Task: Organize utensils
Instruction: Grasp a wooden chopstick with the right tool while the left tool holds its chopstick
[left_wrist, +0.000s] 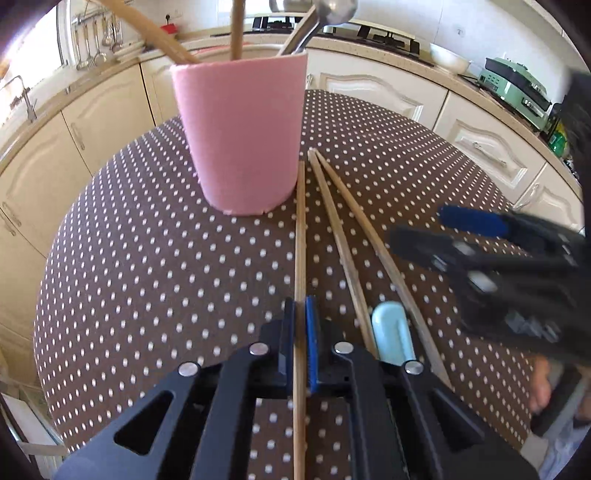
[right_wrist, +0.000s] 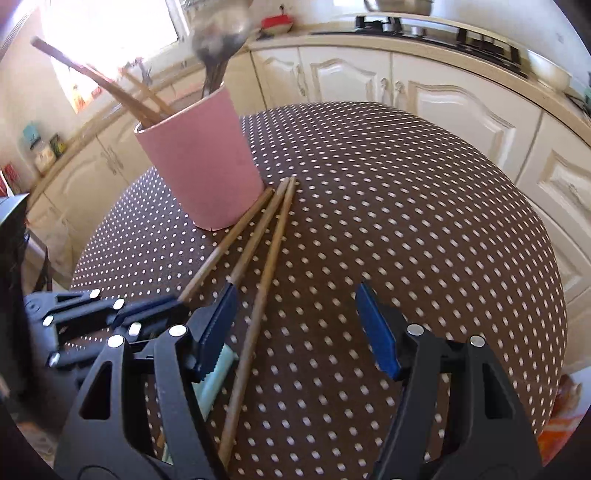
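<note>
left gripper (left_wrist: 300, 343) clamps leftmost chopstick (left_wrist: 300, 236) | right gripper (right_wrist: 295, 328) wide, empty | risk: chopstick pivots, knocks nearby pink cup (left_wrist: 240, 136) when lifted

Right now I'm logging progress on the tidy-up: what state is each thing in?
Pink cup: upright, holding chopsticks and a metal ladle.
Left hand-held gripper: shut on one chopstick.
Right hand-held gripper: open, over another chopstick, not gripping.
Third chopstick: lying loose on the table.
Pale blue handle: lying flat between chopsticks.
</note>
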